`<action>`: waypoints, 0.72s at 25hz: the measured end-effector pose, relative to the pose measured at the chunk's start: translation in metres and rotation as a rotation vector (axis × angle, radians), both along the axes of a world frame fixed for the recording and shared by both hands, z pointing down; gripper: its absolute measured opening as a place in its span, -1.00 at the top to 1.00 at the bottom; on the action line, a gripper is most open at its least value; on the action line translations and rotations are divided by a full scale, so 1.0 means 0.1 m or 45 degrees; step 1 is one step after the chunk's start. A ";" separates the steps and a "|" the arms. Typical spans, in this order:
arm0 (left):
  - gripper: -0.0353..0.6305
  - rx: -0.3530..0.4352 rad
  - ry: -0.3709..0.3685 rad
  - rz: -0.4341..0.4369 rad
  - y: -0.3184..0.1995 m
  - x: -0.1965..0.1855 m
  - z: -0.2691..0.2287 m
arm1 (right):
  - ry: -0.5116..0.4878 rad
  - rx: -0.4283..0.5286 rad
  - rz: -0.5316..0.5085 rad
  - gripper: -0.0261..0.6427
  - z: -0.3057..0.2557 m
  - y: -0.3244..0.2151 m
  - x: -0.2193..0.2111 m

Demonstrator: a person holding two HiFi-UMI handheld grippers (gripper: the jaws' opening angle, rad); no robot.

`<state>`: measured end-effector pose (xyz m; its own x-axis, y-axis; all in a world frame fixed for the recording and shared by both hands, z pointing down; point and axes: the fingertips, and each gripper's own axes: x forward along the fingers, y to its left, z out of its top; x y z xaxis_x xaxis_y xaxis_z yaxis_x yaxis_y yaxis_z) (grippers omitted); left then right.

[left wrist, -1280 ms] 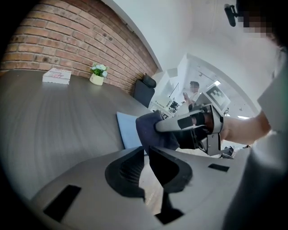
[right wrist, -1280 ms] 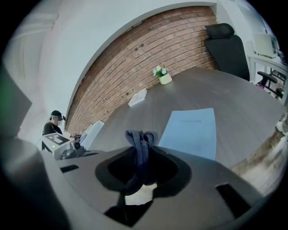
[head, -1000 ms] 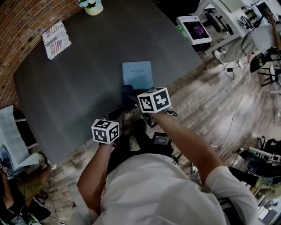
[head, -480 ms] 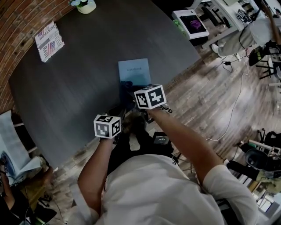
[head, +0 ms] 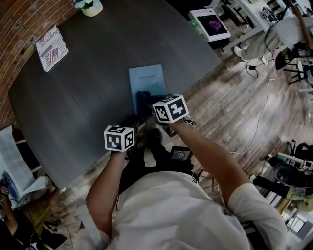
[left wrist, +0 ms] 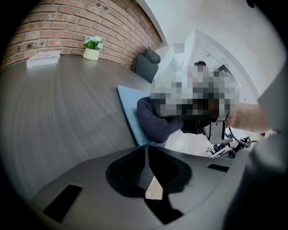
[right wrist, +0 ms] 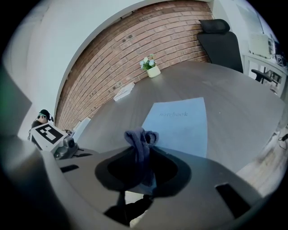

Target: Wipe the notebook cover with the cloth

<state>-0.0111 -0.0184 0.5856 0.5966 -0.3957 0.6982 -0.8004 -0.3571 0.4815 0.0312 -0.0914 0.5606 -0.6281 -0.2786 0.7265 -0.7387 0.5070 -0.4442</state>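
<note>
The light blue notebook lies flat on the dark grey desk, a little above the middle of the head view and near the desk's lower right edge. The right gripper is clenched on a dark blue cloth; the fabric stands up in a bunch between the two jaws. In the head view the cloth is a dark patch on the lower end of the notebook, just above the marker cube of this gripper, and in the left gripper view it rests on the blue cover. The upper part of the cover, with its small printed word, is uncovered. The left gripper is at the lower edge of the desk, to the left of the right one and apart from the notebook. Its jaws are pressed together and nothing is between them. At the upper left of the head view there is a printed booklet on the desk, and at the top edge a small potted plant, both well apart from the notebook.
</note>
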 end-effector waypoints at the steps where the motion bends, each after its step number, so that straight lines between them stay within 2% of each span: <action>1: 0.79 -0.002 -0.005 0.001 0.00 0.00 0.00 | 0.002 -0.001 0.000 0.59 0.00 0.01 0.03; 18: 0.85 -0.087 -0.037 -0.030 -0.03 -0.02 0.10 | 0.062 -0.003 0.018 0.58 0.02 0.03 0.54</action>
